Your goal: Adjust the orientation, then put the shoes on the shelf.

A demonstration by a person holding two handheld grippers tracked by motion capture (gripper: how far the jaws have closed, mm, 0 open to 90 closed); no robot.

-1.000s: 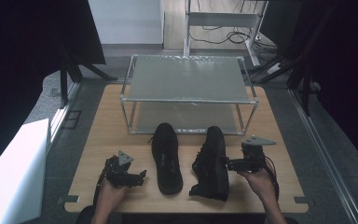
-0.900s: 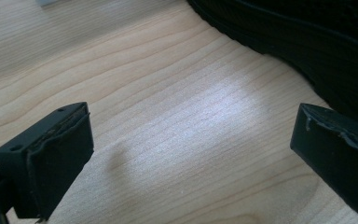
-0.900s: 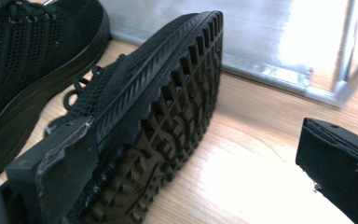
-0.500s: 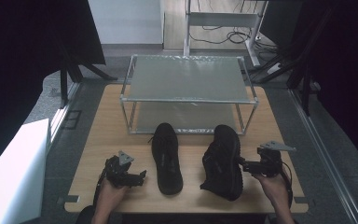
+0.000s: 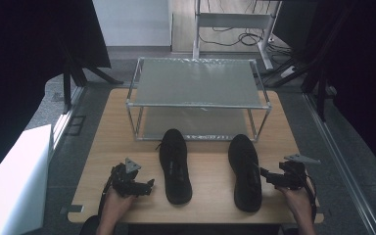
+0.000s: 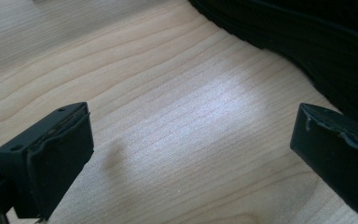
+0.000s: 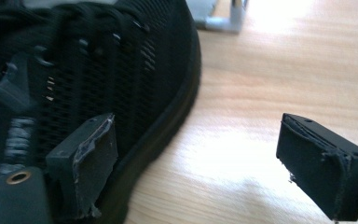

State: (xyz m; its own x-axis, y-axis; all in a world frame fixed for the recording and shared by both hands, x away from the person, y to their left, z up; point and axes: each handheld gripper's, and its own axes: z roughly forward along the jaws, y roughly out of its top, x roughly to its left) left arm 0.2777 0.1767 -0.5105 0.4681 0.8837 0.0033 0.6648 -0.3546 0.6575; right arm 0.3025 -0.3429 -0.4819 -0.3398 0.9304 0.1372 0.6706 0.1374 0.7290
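Two black lace-up shoes lie side by side on the wooden table (image 5: 209,169), toes toward the rack: the left shoe (image 5: 175,166) and the right shoe (image 5: 245,171). My left gripper (image 5: 147,186) rests open just left of the left shoe's heel, whose sole (image 6: 317,37) fills the upper right of the left gripper view; bare wood lies between the jaws (image 6: 191,140). My right gripper (image 5: 267,176) points at the right shoe's outer side. Its jaws (image 7: 196,154) have just been closing but stand open, one finger (image 7: 93,163) by the mesh upper (image 7: 98,60) with the sole's edge and bare wood between them.
A two-shelf metal rack (image 5: 196,83) stands at the back of the table, one of its feet (image 7: 223,18) just beyond the right shoe's toe. A white box (image 5: 14,181) sits off the table's left edge. Dark stands and cables crowd the floor behind.
The right shoe and my right gripper have shifted to the right, widening the gap between the shoes; the shoe now lies straighter. The left gripper has stayed put.
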